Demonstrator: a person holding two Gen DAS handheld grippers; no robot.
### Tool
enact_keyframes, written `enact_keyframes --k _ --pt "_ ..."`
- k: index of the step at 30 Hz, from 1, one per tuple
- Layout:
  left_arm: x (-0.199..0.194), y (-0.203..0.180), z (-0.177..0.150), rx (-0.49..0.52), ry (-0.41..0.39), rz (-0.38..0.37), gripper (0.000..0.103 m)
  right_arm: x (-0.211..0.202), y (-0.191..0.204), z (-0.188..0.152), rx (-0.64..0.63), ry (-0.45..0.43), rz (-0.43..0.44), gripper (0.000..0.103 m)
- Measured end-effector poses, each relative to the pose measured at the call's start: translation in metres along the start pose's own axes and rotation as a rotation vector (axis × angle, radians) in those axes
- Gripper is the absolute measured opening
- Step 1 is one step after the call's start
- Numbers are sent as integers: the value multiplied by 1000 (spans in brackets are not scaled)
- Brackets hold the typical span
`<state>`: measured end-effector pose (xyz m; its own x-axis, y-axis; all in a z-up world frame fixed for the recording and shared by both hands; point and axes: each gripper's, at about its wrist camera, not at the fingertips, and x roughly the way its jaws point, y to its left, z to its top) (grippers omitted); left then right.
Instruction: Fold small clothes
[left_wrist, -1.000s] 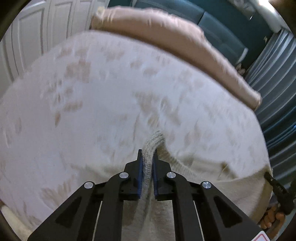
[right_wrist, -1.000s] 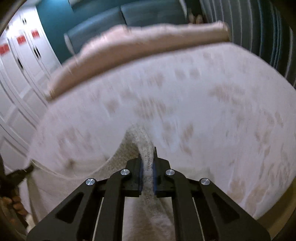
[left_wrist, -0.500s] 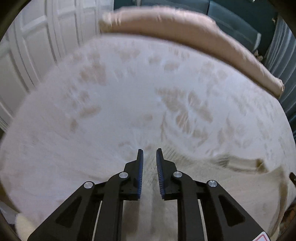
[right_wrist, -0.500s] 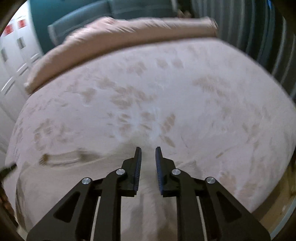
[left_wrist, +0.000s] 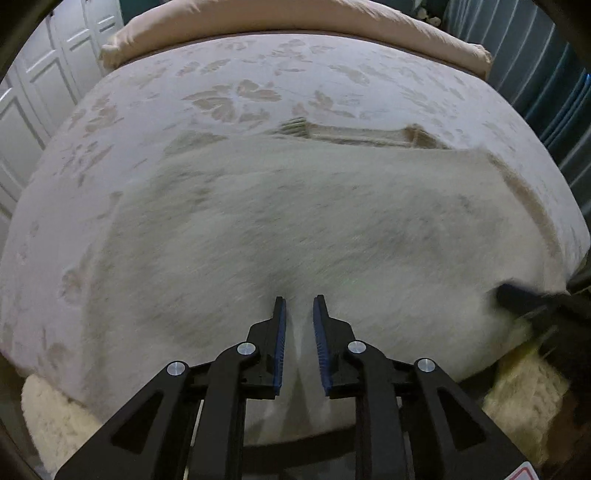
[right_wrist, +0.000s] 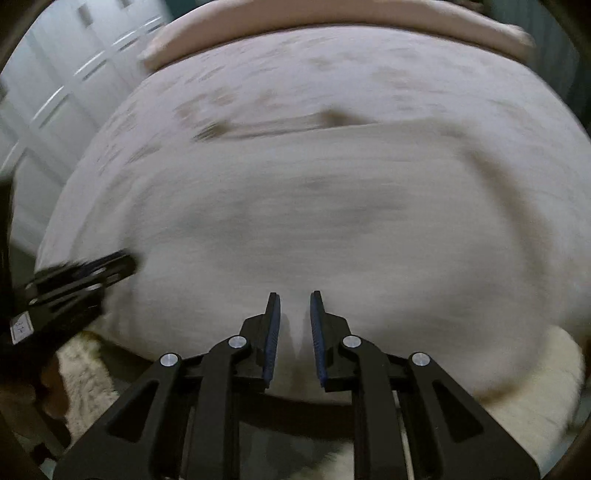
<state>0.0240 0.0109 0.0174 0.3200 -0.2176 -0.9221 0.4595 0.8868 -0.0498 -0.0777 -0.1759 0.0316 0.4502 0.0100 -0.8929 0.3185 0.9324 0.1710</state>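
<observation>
cream knit garment (left_wrist: 314, 221) lies spread flat on the bed (left_wrist: 258, 74), ahead of both grippers and reaching from their fingertips to a ribbed edge at its far side. left gripper (left_wrist: 298, 301) points steeply down at the garment's near edge; its jaws have just been opening and stand at a narrow gap, with cloth seen beneath the gap but not pinched by the blue pads (left_wrist: 280, 343). right gripper (right_wrist: 294, 297) sits the same way at the near edge, jaws likewise just opened to a narrow gap, nothing clamped. each gripper appears blurred at the side of the other's view: the right one at the right of the left gripper, the left one at the left of the right gripper, both over the garment's near edge. beyond the garment lies leaf-patterned bedspread, then a tan pillow (left_wrist: 295, 18) along the far end. white panelled doors (left_wrist: 37, 92) stand far left of the grippers. a fluffy cream rug (left_wrist: 55, 417) shows below the bed's near edge.
</observation>
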Motion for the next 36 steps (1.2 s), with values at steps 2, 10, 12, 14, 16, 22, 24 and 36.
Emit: enact_keyframes --k 2,10,12,14,16,22,24,36 --pt "0 8 -7 -39 24 -6 18 -14 -28 -3 55 -11 -42 18" --pt "0 3 -23 -29 33 67 19 10 -89 -32 177 120 -211 20" --pt "-2 0 -22 -24 38 64 21 -10 -73 -24 147 42 -210 23" --pt "-2 1 -24 -35 42 58 24 -20 -56 -17 115 3 -167 23" --pt "-1 2 -26 -40 43 59 25 -18 -34 -13 72 -1 -110 27" --pt "-6 3 -29 -56 37 54 26 19 -1 -22 -68 50 -208 32" --pt "-9 8 -32 -77 38 40 33 5 6 -18 -62 26 -178 32" --pt "-6 27 -43 -130 48 42 35 52 76 8 -161 95 1 35"
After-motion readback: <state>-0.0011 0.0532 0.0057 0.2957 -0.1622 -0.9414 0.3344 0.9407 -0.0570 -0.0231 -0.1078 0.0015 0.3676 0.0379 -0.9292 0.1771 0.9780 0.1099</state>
